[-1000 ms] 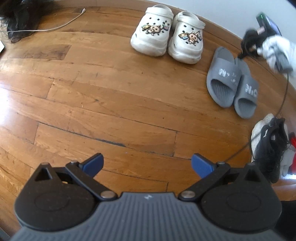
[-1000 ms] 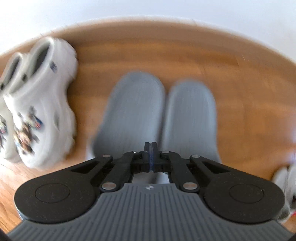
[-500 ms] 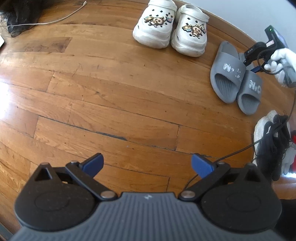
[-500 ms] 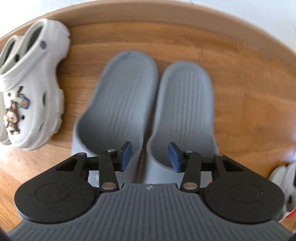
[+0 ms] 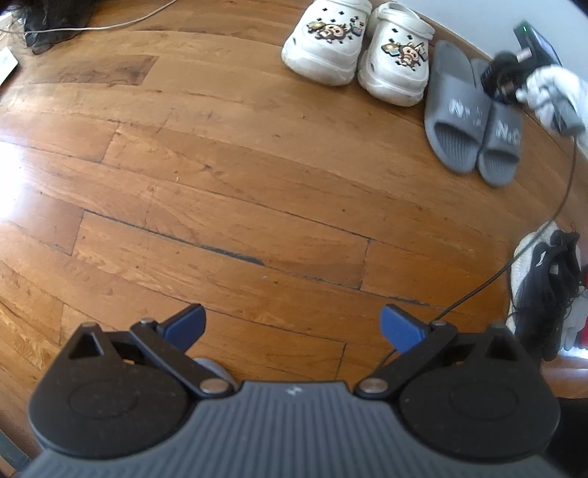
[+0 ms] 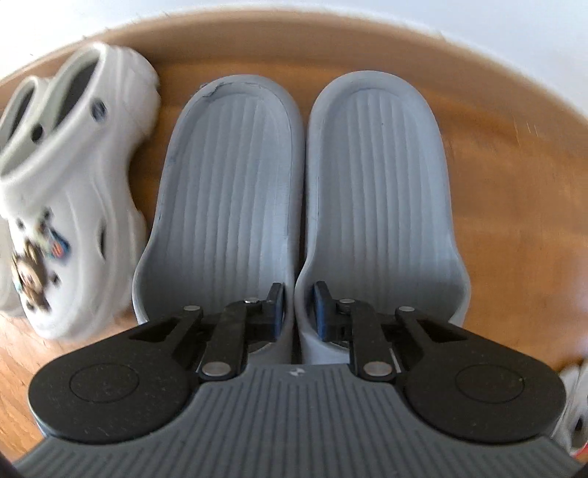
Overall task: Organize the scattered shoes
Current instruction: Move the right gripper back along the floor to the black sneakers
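Wooden plank floor (image 5: 228, 172) is filling most of the left wrist view; a dark seam is running across the middle boards and strong glare is washing out the left edge. A pale wall is curving along the top right of both views.

Hidden or hard to read: a dark tangled heap (image 5: 55, 22) with a thin white cable is sitting at the top left, cut off by the frame, and I cannot tell what it is. At the right edge a black-and-white sneaker (image 5: 544, 290) is showing only in part, with something red beside it that is too cropped to name. In the right wrist view the white clogs are smeared by motion blur, and the toe straps of the slides are lying hidden under the gripper body.

White clogs (image 5: 352, 55), with cartoon charms, are standing side by side near the wall. The grey slides (image 5: 474, 121) are lying just beside them, touching each other along their inner edges, heels toward the wall.

Left gripper (image 5: 293, 325) is hanging over bare floor, blue pads spread wide, nothing between them.

Right gripper (image 6: 297, 303), held by a white-gloved hand (image 5: 551, 92), is reaching down over the slides; its jaws are closing, one finger inside each slide, with the two adjoining inner walls between the pads. Pad contact on those walls is not clear
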Available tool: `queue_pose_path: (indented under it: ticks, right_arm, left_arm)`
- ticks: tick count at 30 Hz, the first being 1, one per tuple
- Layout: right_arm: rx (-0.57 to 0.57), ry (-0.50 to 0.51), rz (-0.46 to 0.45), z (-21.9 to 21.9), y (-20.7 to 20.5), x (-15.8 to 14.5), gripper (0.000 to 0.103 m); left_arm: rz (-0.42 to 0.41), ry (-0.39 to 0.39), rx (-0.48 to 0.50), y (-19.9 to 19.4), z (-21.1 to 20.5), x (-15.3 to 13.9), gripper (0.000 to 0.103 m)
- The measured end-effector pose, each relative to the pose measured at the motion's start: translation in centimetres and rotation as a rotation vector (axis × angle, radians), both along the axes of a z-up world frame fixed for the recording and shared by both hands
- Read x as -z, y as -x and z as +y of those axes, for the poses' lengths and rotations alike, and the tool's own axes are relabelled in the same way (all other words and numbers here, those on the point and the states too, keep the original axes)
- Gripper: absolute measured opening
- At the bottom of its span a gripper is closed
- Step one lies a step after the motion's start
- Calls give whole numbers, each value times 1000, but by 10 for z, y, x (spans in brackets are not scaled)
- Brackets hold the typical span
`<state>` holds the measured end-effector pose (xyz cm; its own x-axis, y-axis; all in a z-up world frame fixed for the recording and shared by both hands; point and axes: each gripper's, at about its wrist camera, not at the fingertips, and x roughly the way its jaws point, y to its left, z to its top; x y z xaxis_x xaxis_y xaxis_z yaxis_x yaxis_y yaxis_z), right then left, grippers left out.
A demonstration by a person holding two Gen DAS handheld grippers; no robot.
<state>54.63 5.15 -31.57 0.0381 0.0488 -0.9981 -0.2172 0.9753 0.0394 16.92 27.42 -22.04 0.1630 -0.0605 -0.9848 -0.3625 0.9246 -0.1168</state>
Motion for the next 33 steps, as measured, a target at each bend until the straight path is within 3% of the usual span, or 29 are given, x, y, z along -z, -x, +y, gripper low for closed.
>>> queue_pose_path:
  ticks: [6,9,10,12,13,16,18,22,24,29,33]
  right_arm:
    - [-27,43,5,27,-21,8,15]
    - [-35,12,-21,20,-18,0,19]
    - [-39,-9,-38,16,-16,-9,24]
    - [-53,-54,-75,5,-11,-30,55]
    - [-72,-81,-98,-1,-6,-45,60]
    - [-143,-161,-156,-23,16,-92,68]
    - [-221,-201,-177,-51,45,-128,79]
    - [-373,-178,-136,-106,102,-154,84]
    - [-392,-151,-96,-131,128,-150,84]
    - [-400,-50,15,-200,202,-98,83]
    - [-337,-49,-30,-218,223,-62,81]
  left_arm:
    - [-9,-3,2,-4,-1,-1,103]
    - [-8,2,15,-4,-5,0,103]
    - [-7,3,19,-4,-6,0,103]
    - [-7,6,25,-5,-7,0,103]
    - [-8,7,28,-5,-8,0,103]
    - [-12,5,34,-6,-12,-1,103]
    - [-12,8,41,-8,-15,-1,103]
    - [4,7,79,-10,-26,2,103]
    - [17,3,104,-11,-33,3,103]
    - [26,-22,139,-13,-45,1,103]
    - [46,-37,141,-16,-49,6,103]
